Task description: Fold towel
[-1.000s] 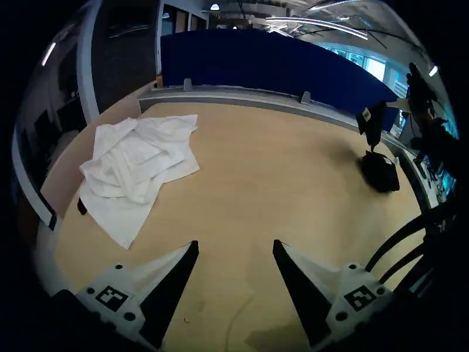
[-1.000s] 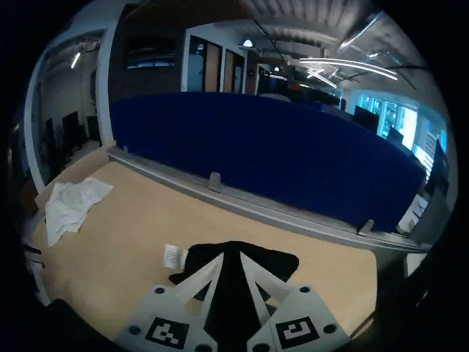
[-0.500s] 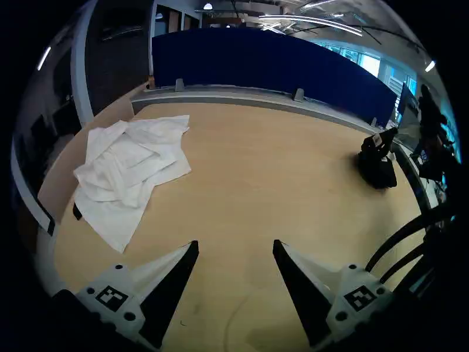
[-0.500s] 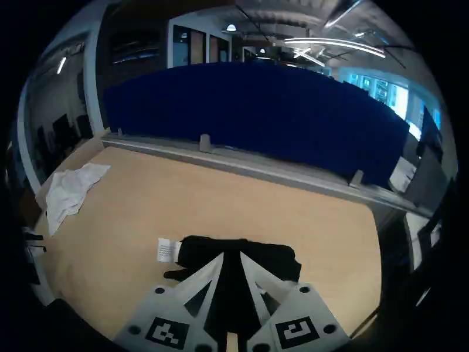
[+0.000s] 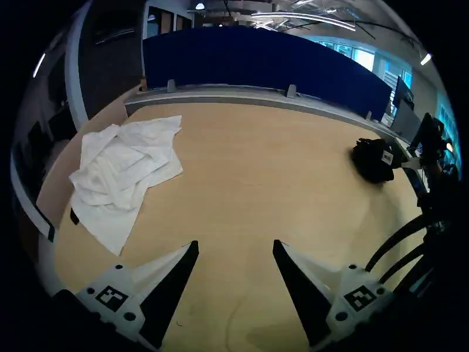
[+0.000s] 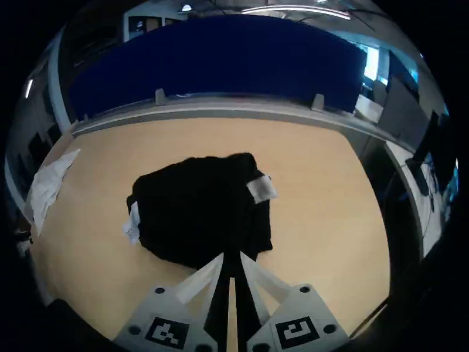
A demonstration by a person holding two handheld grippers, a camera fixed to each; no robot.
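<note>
A crumpled white towel (image 5: pixel 123 170) lies on the wooden table (image 5: pixel 258 176) at the left; in the right gripper view the white towel (image 6: pixel 47 185) sits at the far left edge. A folded black towel (image 6: pixel 199 208) with white tags lies flat just ahead of my right gripper (image 6: pixel 231 255), whose fingers are shut on its near edge. In the left gripper view the black towel (image 5: pixel 372 161) rests at the far right of the table. My left gripper (image 5: pixel 234 243) hovers open over bare wood, nothing between its fingers, well short of the white towel.
A blue partition (image 5: pixel 252 58) on a grey rail (image 5: pixel 234 94) runs along the table's far edge. Black chair legs (image 5: pixel 410 234) stand past the table's right edge. Desks with monitors (image 6: pixel 434 158) lie beyond the right side.
The right gripper has tipped downward and the black towel now lies spread flat on the table before it. The left gripper stayed open, its view drifting slightly.
</note>
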